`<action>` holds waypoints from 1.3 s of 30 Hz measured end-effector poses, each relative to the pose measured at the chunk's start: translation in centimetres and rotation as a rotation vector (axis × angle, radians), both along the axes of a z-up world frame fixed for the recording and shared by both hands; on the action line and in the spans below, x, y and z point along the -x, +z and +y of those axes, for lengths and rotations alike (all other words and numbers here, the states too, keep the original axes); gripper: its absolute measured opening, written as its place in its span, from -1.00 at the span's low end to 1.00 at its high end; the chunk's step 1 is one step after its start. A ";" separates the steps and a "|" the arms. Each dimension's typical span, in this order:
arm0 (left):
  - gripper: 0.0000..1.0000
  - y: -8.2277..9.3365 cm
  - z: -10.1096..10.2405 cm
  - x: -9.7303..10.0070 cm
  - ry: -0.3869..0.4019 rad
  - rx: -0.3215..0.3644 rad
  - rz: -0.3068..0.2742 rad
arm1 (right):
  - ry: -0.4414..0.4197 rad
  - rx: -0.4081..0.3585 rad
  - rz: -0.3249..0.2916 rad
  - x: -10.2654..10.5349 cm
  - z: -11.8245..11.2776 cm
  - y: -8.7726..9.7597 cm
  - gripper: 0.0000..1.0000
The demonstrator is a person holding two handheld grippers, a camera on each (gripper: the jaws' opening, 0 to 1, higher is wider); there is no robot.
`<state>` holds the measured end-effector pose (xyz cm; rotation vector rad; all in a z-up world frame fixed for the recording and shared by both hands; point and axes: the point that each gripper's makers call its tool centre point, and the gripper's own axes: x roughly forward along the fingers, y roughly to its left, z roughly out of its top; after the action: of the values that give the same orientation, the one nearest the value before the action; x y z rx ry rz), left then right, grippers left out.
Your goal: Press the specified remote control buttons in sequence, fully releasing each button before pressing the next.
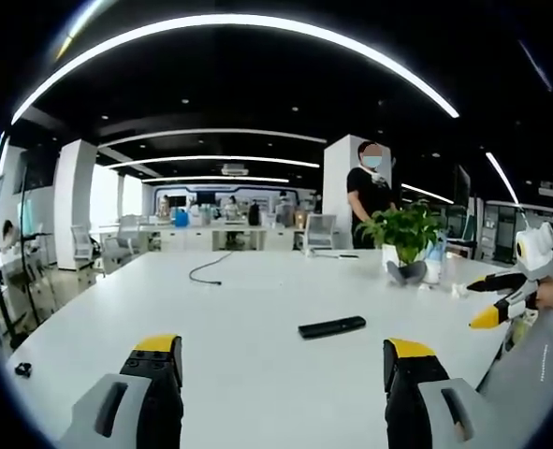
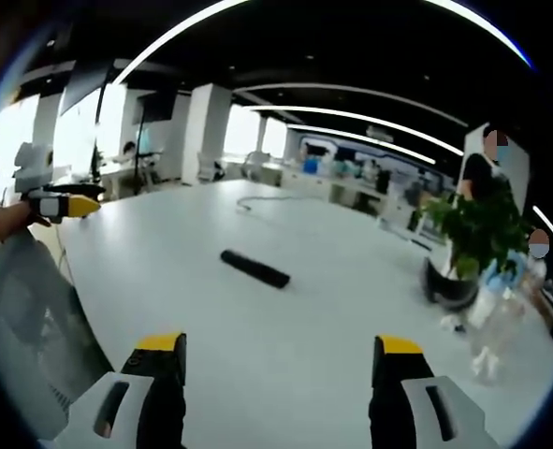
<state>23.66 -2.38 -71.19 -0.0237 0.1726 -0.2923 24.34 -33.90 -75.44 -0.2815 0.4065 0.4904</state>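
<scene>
A black remote control point(image 1: 332, 326) lies flat on the white table point(image 1: 239, 309), a little beyond my left gripper point(image 1: 283, 367) and to its right. That gripper's yellow-tipped jaws stand wide apart with nothing between them. My right gripper point(image 1: 478, 303) comes in from the right edge of the table, open and held by a hand. In the right gripper view the remote point(image 2: 254, 268) lies ahead at mid-table, well beyond my right gripper point(image 2: 279, 363), which is open and empty. The left gripper point(image 2: 89, 204) shows at the far left of that view, above the table edge.
A potted plant point(image 1: 405, 234) and a clear bottle point(image 1: 434, 262) stand at the table's far right. A black cable point(image 1: 206, 269) lies farther back. A grey mesh chair back point(image 2: 33, 318) is by the near edge. A person point(image 1: 368, 192) stands behind the table.
</scene>
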 end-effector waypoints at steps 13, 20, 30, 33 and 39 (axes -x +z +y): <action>0.87 -1.4 0.4 -0.5 -0.005 -0.011 0.048 | 0.027 0.049 0.006 0.1 0.4 -0.3 0.55; 0.86 -1.8 0.8 -0.6 -0.002 -0.021 0.078 | 0.012 0.028 0.006 0.1 0.2 -0.1 0.54; 0.96 -3.5 -0.4 -1.8 -0.117 -0.166 0.229 | -0.019 -0.022 -0.003 0.0 -0.4 0.3 0.47; 0.95 -3.9 -2.0 -2.6 -0.194 -0.183 0.260 | -0.022 -0.042 0.000 0.0 -0.4 0.3 0.45; 0.93 -5.5 -3.9 -5.4 -0.298 -0.227 0.323 | -0.030 -0.043 -0.003 -0.1 -0.6 0.3 0.42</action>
<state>29.03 -6.23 -76.64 0.1824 0.5323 -0.5646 24.41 -34.45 -75.09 -0.2342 0.3964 0.4690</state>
